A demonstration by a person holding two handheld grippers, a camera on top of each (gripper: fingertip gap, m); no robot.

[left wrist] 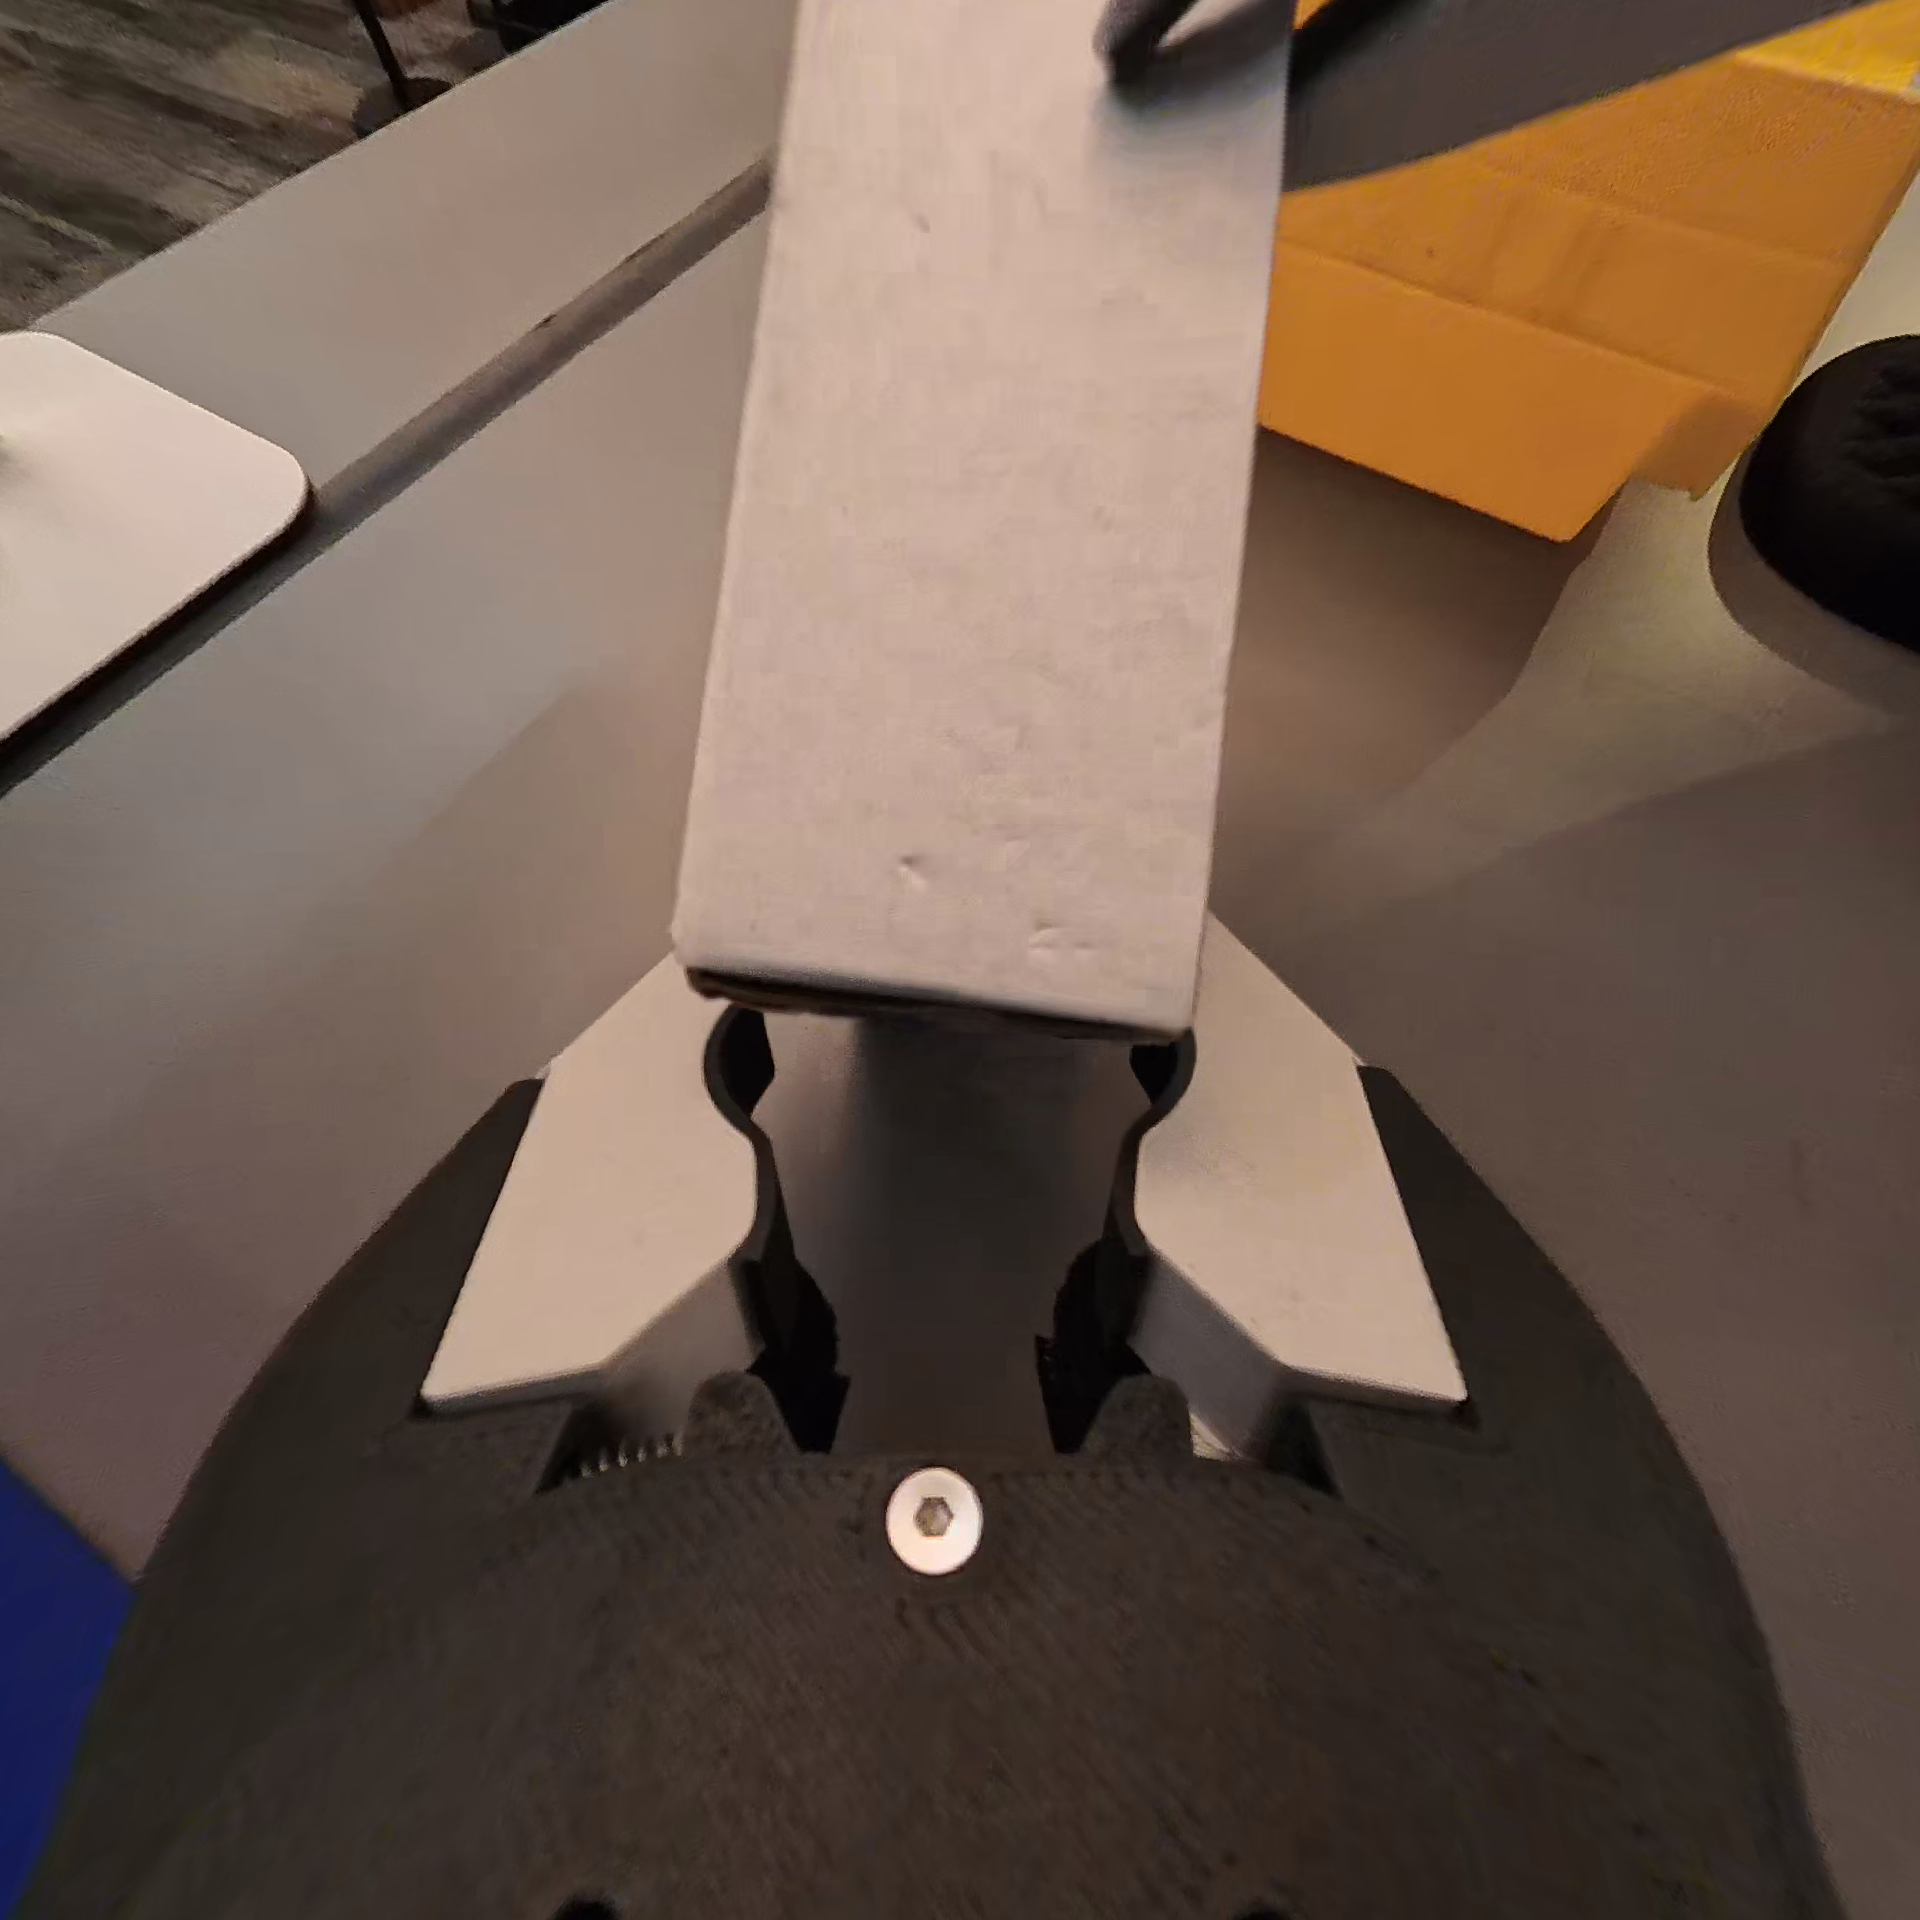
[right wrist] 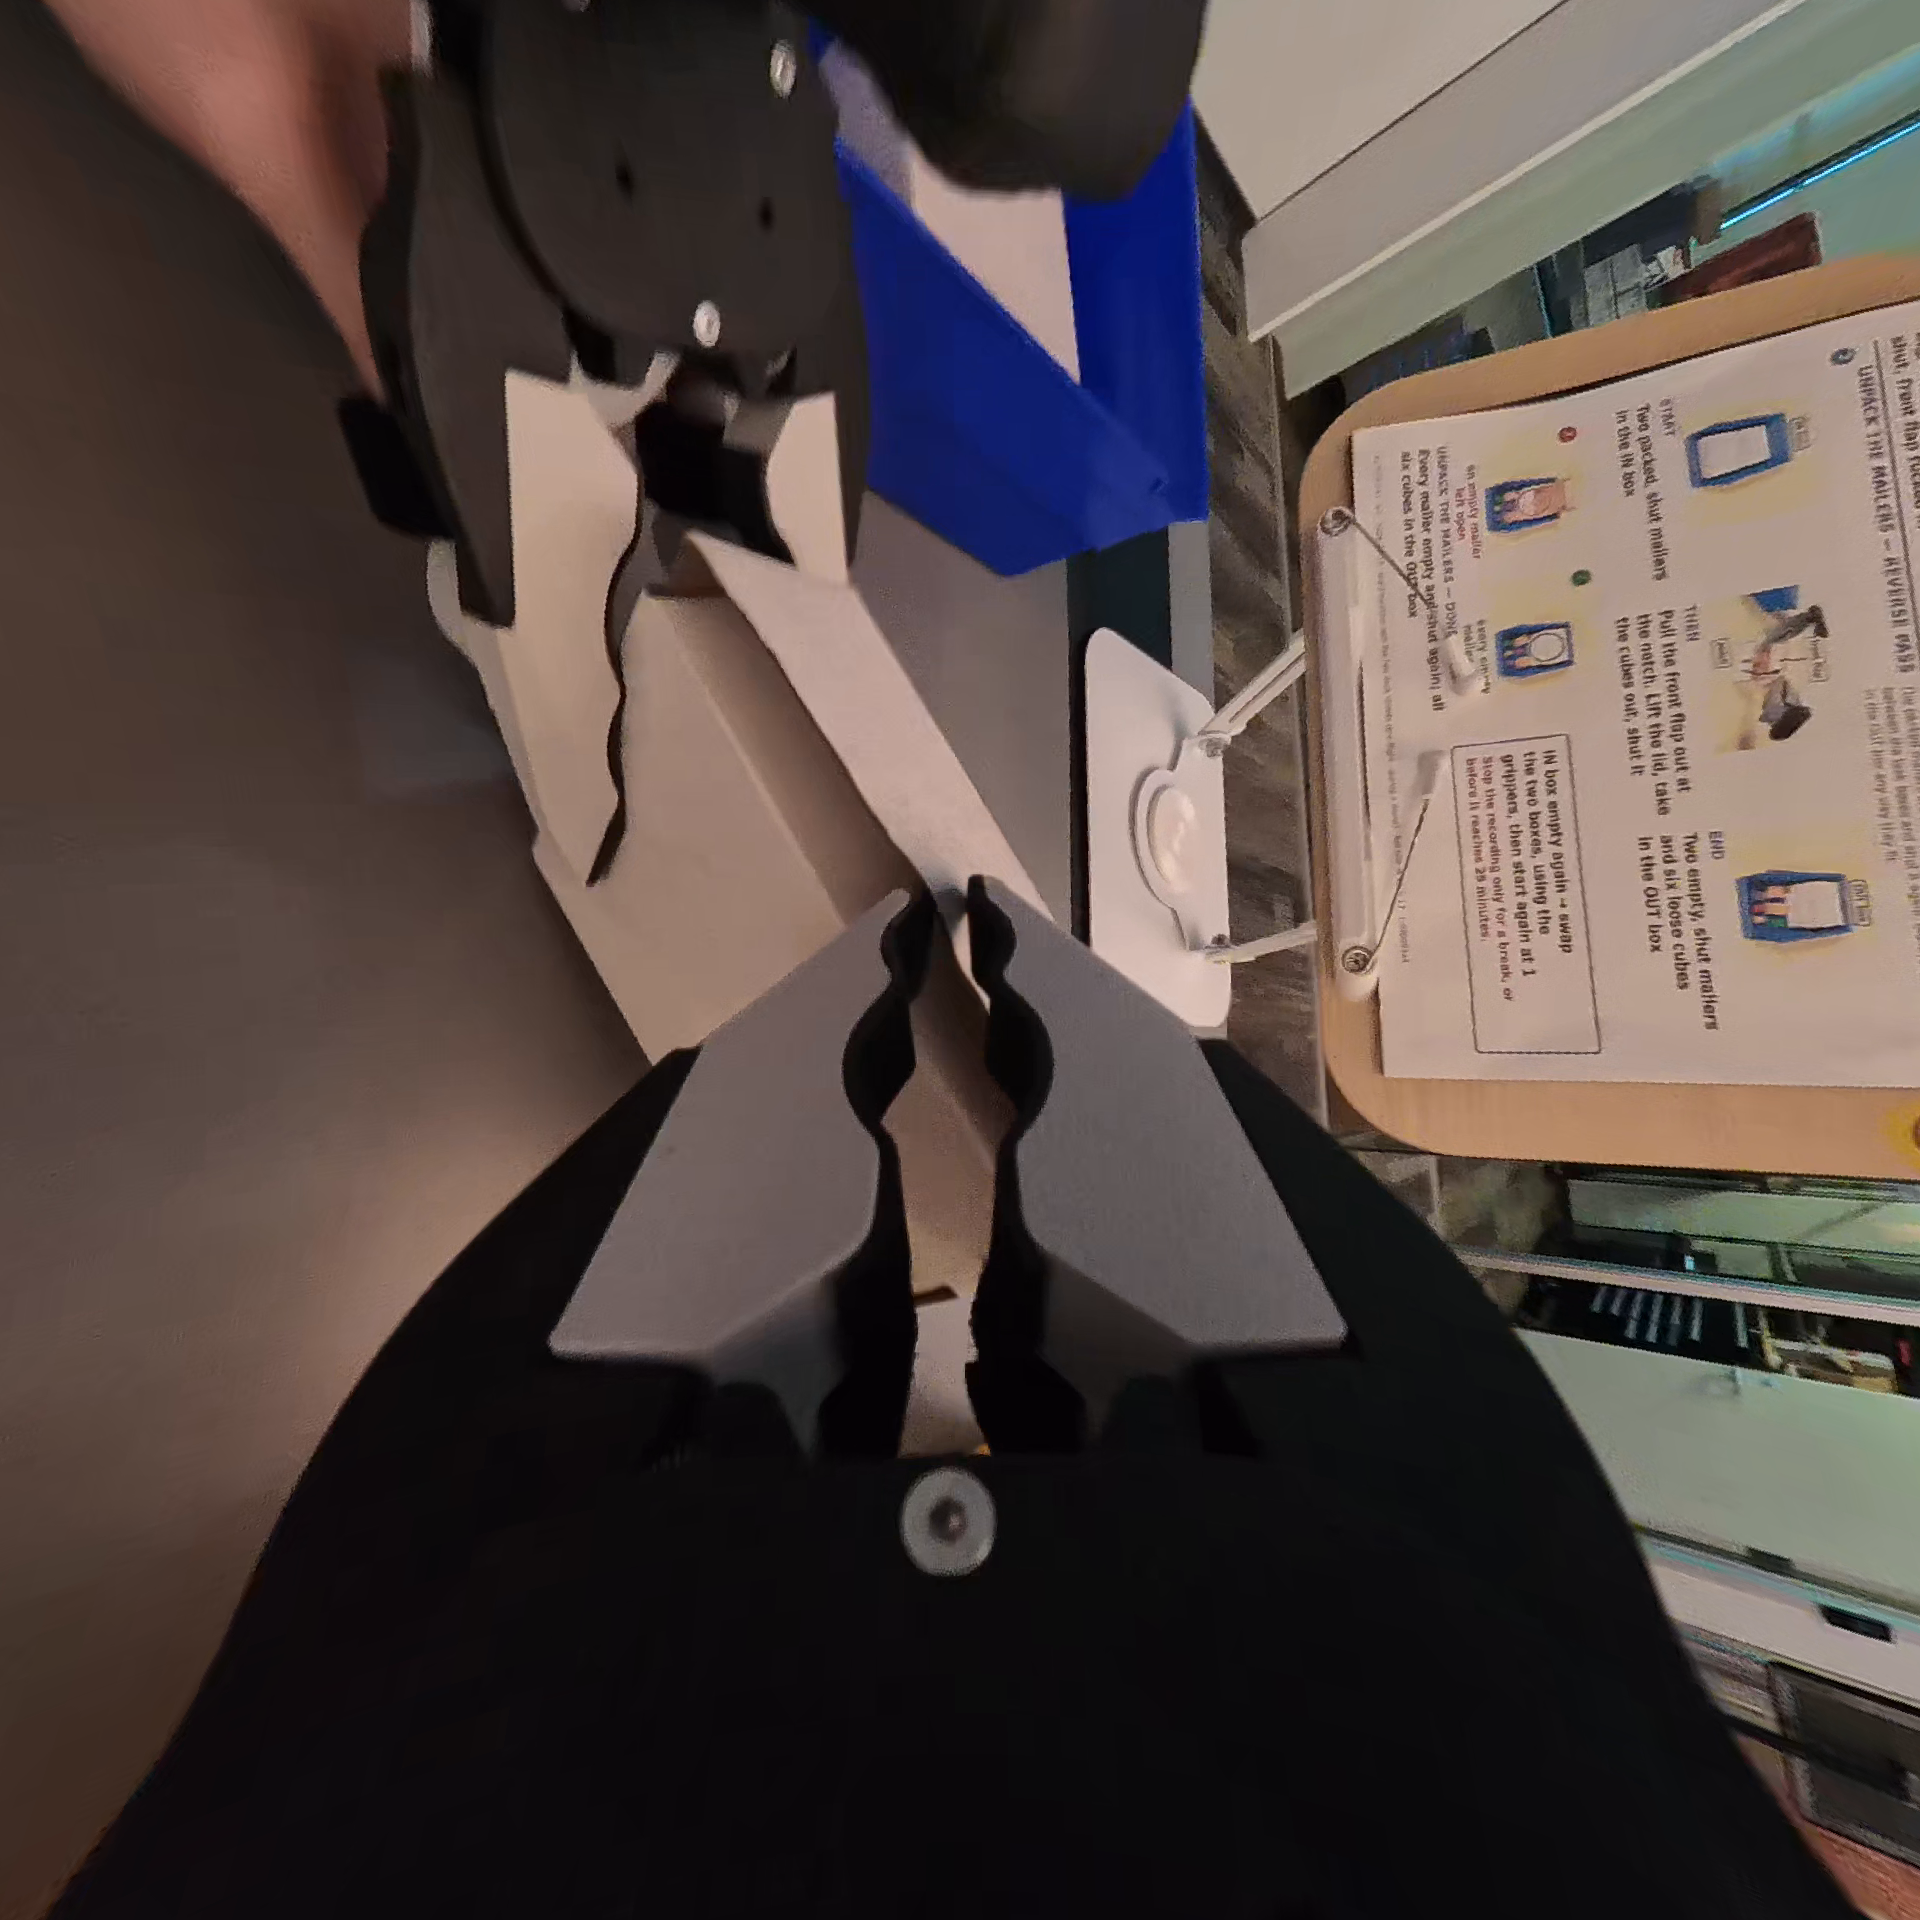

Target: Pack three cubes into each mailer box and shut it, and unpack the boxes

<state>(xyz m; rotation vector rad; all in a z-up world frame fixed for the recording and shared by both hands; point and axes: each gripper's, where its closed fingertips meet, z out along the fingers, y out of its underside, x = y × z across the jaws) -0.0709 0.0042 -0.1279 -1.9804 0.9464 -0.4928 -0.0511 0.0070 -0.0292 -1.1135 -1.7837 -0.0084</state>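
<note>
A white mailer box [left wrist: 987,520] is held off the grey table between both grippers. My left gripper [left wrist: 948,1044] grips its near end, one finger on each side of the narrow face, fingertips hidden under the box edge. In the right wrist view my right gripper [right wrist: 948,904] is shut on the tip of the box's thin white flap [right wrist: 883,748]. The left gripper's black body [right wrist: 644,208] shows at the far end of the box [right wrist: 727,862]. A yellow mailer box [left wrist: 1558,291] lies on the table to the right. No cubes show.
A blue bin [right wrist: 987,364] stands behind the left gripper; its corner shows in the left wrist view [left wrist: 52,1683]. A white stand base [left wrist: 125,520] sits on the table's left edge and carries a wooden board with a printed sheet [right wrist: 1662,675]. A dark round object [left wrist: 1849,499] lies at far right. Tip to tip, the grippers are about 10 centimetres apart. The dark round object [left wrist: 1849,499] lies around 25 centimetres away from my left fingertips.
</note>
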